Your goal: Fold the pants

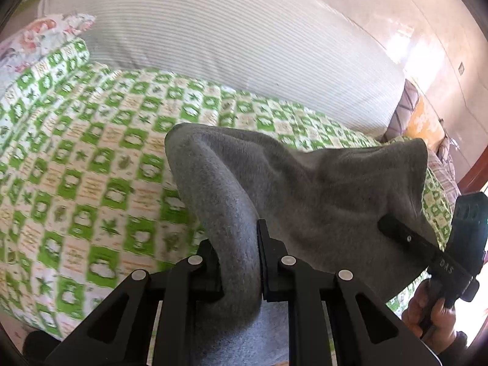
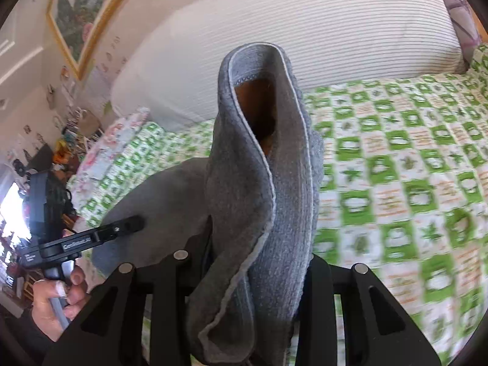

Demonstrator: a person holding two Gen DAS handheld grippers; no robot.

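1. My left hand-held gripper (image 1: 239, 262) clamps a thick fold of the gray pants (image 1: 305, 183).
2. My right hand-held gripper (image 2: 259, 274) pinches the hemmed edge.
3. I hold the pants raised above the green quilt (image 1: 91, 152), likely to bring one half over the other.

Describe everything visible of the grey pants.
The grey pants look like soft, fuzzy fleece. Both grippers hold them above the green-checked bedspread: the left gripper is shut on a thick rolled fold, and the right gripper clamps a bunched edge with a pale stitched hem. In the right wrist view that edge stands up, open like a tube, orange-brown inside.
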